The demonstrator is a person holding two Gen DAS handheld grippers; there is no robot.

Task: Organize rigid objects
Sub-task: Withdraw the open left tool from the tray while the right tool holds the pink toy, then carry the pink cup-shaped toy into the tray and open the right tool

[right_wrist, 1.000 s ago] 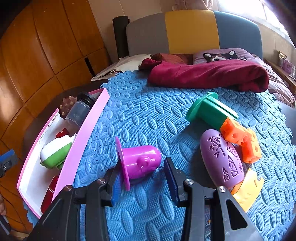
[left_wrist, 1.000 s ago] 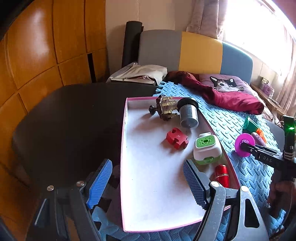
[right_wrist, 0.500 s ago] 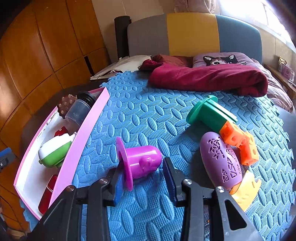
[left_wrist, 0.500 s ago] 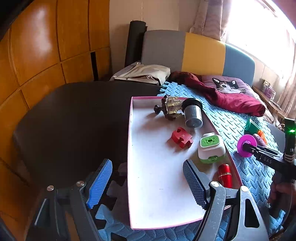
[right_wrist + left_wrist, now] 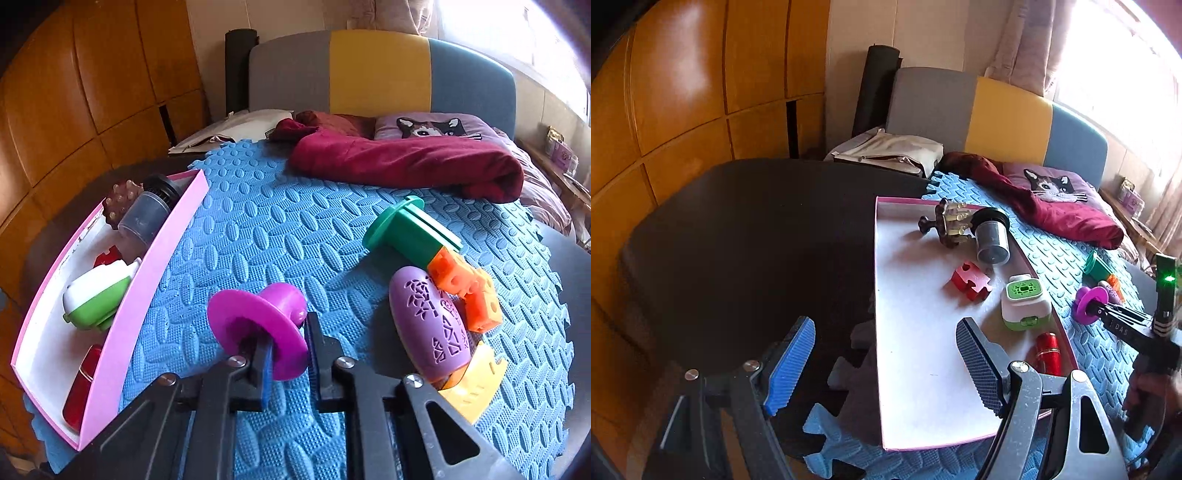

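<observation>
Right gripper (image 5: 290, 356) has just been closing and now we've got it clamped on the magenta toy's (image 5: 264, 325) flange – toy tipped up off the blue mat (image 5: 258, 229), w/ the pink tray (image 5: 122, 332) just left. Next, we reckon: lift into tray. Left gripper (image 5: 886, 365) hangs wide, empty, at the tray's near edge.

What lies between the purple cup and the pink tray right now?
Only bare blue foam mat lies between the purple cup and the pink tray; nothing sits on that stretch. The right wrist view shows it best.
</observation>
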